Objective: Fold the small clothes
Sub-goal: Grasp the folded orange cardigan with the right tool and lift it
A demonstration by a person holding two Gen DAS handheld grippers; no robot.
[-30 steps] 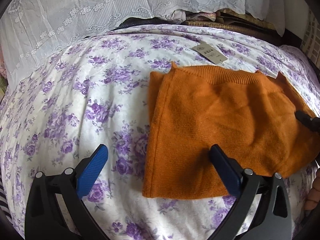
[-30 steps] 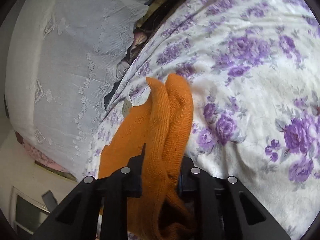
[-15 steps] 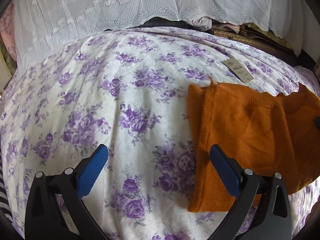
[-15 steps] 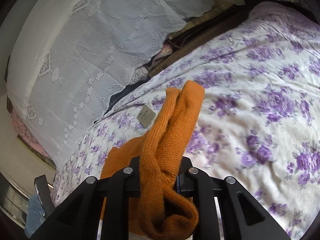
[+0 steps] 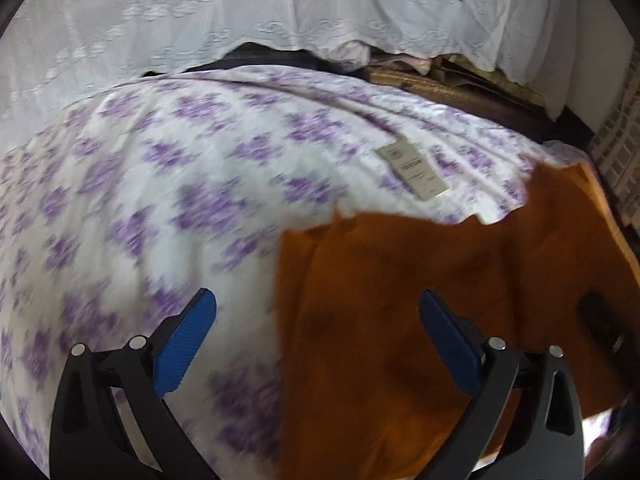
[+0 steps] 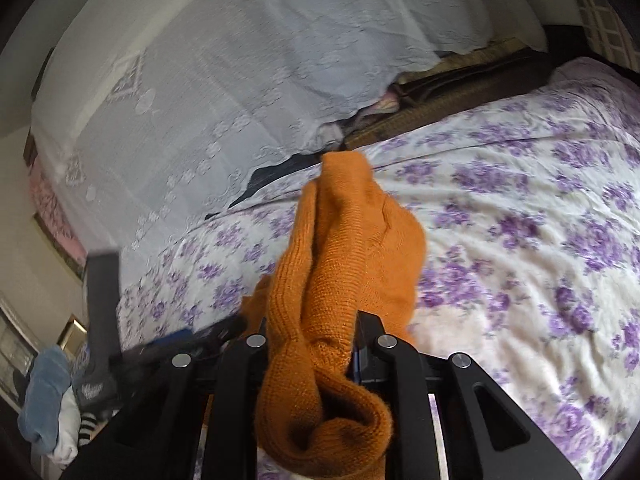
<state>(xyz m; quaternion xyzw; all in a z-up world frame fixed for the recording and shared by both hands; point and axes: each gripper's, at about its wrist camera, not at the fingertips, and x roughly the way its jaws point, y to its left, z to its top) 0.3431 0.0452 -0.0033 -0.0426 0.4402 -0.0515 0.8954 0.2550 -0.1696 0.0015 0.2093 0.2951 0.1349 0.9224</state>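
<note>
An orange knit garment (image 5: 460, 264) lies on the purple-flowered bedsheet (image 5: 160, 200), its right side raised off the bed. A paper tag (image 5: 414, 170) rests on the sheet just beyond it. My left gripper (image 5: 320, 316) hangs open above the garment's left edge, with nothing between its blue pads (image 5: 188, 336). My right gripper (image 6: 310, 332) is shut on a bunched fold of the orange garment (image 6: 348, 240), which hides its fingertips and stands up past them. In the right wrist view the left gripper (image 6: 160, 344) shows dark and blurred at lower left.
A white lace cloth (image 5: 320, 4) drapes across the back, over a dark pile of folded fabrics (image 5: 448, 84). Blue and striped clothes (image 6: 52, 396) lie at the lower left in the right wrist view. The flowered sheet (image 6: 540, 248) spreads to the right.
The right gripper has risen and rolled with the orange fold in it, lifting the garment's right side. The left gripper, still open, has shifted left, then back over the garment's left edge.
</note>
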